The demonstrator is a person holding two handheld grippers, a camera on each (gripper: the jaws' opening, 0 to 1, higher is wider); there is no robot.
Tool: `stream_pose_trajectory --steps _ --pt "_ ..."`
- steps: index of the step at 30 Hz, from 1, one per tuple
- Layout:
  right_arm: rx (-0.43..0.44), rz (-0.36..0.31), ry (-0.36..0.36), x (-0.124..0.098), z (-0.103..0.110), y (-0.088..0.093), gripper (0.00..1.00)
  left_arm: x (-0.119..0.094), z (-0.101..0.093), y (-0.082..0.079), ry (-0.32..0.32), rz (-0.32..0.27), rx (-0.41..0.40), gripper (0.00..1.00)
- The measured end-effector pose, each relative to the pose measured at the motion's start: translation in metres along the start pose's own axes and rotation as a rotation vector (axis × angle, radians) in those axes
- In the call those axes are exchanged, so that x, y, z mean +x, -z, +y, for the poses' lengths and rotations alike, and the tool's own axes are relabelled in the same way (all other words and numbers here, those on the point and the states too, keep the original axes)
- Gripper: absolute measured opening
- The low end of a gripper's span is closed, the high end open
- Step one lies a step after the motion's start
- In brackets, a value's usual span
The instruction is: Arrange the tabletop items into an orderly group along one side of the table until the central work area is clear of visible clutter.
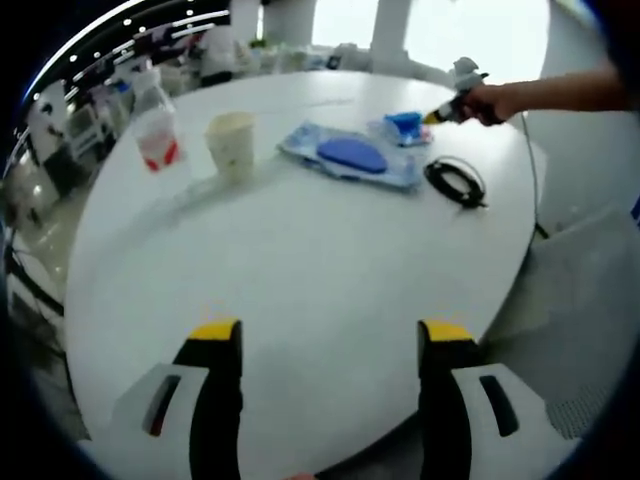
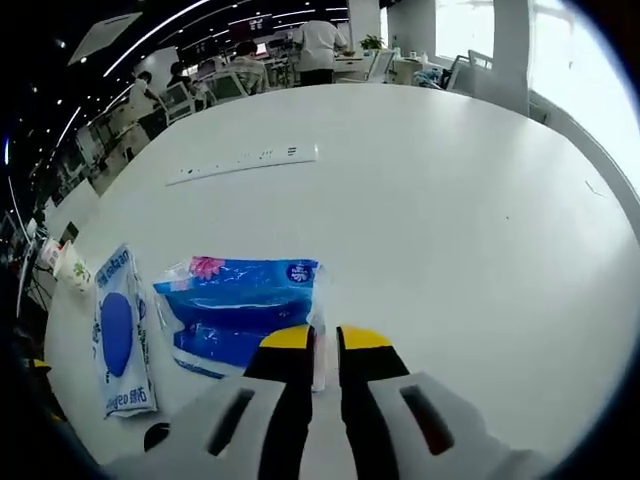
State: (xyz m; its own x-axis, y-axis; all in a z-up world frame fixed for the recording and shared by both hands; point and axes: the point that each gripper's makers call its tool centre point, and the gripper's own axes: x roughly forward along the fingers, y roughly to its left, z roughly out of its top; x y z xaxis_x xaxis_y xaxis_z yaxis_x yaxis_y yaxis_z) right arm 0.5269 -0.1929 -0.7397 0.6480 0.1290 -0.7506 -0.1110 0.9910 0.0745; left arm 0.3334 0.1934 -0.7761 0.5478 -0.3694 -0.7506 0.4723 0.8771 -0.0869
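On the round white table stand a clear bottle with a red label and a cream cup. Beside them lies a flat pack with a blue oval, then a small blue tissue pack and a black coiled cable. My left gripper hangs open over the near table edge, nothing between its jaws. A hand holds my right gripper against the tissue pack. In the right gripper view my right gripper is shut on the clear edge of the tissue pack. The flat pack lies to its left.
A white strip is set into the tabletop beyond the packs. The cup and the cable sit at the left of the right gripper view. People and desks fill the room behind. The table's right edge drops to the floor.
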Motion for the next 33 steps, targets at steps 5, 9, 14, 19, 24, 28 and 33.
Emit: stream_pose_trajectory --steps 5,9,14,19,24,28,33 --pt "0.076 -0.012 -0.073 0.004 0.005 -0.002 0.16 0.0 0.0 0.0 0.0 0.001 -0.001 0.68" --pt "0.056 -0.01 -0.088 0.01 -0.002 0.005 0.19 0.0 0.0 -0.001 -0.007 0.002 0.017 0.68" --pt "0.025 -0.003 -0.099 -0.003 0.005 0.018 0.21 -0.004 0.006 -0.008 -0.021 -0.035 -0.018 0.68" --pt "0.031 0.011 -0.123 -0.001 0.003 0.02 0.24 -0.005 0.006 -0.01 -0.03 -0.042 -0.01 0.68" --pt "0.009 0.005 -0.144 -0.003 0.008 0.02 0.25 -0.005 -0.002 -0.013 -0.018 -0.04 0.046 0.69" --pt "-0.023 -0.011 -0.156 -0.009 0.015 0.019 0.29 -0.005 -0.002 -0.018 -0.012 -0.057 0.048 0.7" --pt "-0.027 -0.03 -0.182 -0.01 0.028 0.022 0.33 -0.006 -0.003 -0.025 -0.006 -0.082 0.043 0.71"
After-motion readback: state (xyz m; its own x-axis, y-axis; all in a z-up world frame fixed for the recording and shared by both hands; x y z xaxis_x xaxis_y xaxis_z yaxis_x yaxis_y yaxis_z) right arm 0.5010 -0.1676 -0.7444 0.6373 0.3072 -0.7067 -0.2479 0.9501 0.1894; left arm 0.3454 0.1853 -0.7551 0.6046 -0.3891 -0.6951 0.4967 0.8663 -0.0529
